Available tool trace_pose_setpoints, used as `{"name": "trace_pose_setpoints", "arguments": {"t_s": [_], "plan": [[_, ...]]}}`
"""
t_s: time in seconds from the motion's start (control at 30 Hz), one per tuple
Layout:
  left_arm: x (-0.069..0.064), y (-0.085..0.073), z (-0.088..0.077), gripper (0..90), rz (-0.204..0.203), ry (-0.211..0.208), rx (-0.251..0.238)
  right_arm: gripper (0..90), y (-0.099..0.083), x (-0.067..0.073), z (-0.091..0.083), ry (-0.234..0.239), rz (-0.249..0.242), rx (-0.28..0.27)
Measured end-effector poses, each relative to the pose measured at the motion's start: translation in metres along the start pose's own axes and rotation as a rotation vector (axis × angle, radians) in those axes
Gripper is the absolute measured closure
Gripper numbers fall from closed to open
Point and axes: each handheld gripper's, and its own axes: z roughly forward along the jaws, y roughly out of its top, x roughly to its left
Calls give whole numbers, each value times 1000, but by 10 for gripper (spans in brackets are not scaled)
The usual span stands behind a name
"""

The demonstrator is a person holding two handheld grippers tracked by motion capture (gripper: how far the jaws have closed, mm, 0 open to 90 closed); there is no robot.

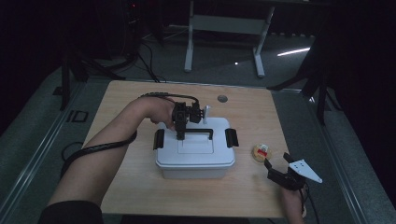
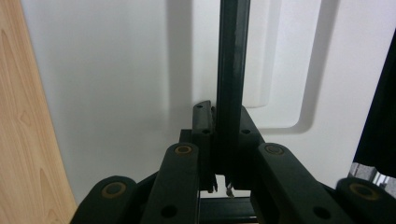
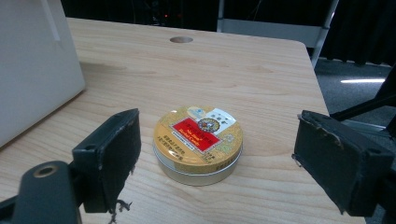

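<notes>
High view: left hand-held gripper [image 1: 181, 135] clenched on the black handle [image 1: 196, 132] of the white box [image 1: 195, 156] at the worktop's [image 1: 140, 186] centre.
Left gripper view shows the jaws pinching that handle [image 2: 232, 70] against the pale lid [image 2: 116, 93]. Right hand-held gripper [image 1: 275, 171] rests released at about four o'clock from the box, its jaws spread wide either side of the round yellow tin [image 3: 198, 143], which sits between them untouched.
</notes>
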Motion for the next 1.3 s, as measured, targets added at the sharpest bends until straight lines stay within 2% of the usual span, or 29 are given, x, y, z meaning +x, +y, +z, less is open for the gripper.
{"name": "trace_pose_setpoints", "arguments": {"t_s": [0.27, 0.37, 0.5, 0.53, 0.67, 0.73, 0.87, 0.97, 1.13, 1.17, 1.2, 1.23, 1.3], "plan": [[-4, -3, -9, 831, 13, 10, -21, 144, 0, 0, 0, 0, 0, 1], [-6, -4, -19, 834, 23, 12, -50, 144, 0, 0, 0, -1, -1, 1], [-9, -6, -31, 834, 29, 41, -70, 144, 0, 0, 0, -1, 0, 1], [-10, -7, -34, 834, 15, 37, -70, 144, 0, 0, 0, -2, 0, 1], [-11, -13, -43, 834, 17, 48, -72, 144, 0, 0, 0, -1, 1, 2], [-11, -18, -48, 834, -2, 52, -74, 145, 0, 0, 0, -2, 0, 3], [-12, -31, -54, 833, -21, 66, -69, 145, 0, 0, 0, -3, -1, 4], [-12, -45, -56, 834, -55, 76, -59, 145, 0, 0, 0, -4, -3, 5], [-13, -75, -61, 834, -102, 82, -63, 145, 0, 0, 1, -6, -3, 6], [-13, -84, -62, 833, -126, 80, -62, 145, 0, 0, 1, -7, -5, 7], [-13, -89, -62, 833, -136, 75, -59, 145, 0, 0, 1, -8, -7, 7], [-13, -97, -62, 833, -139, 87, -59, 145, 0, 0, 1, -9, -8, 8], [-13, -112, -63, 833, -172, 84, -57, 145, 0, 1, 1, -9, -10, 9]]}}
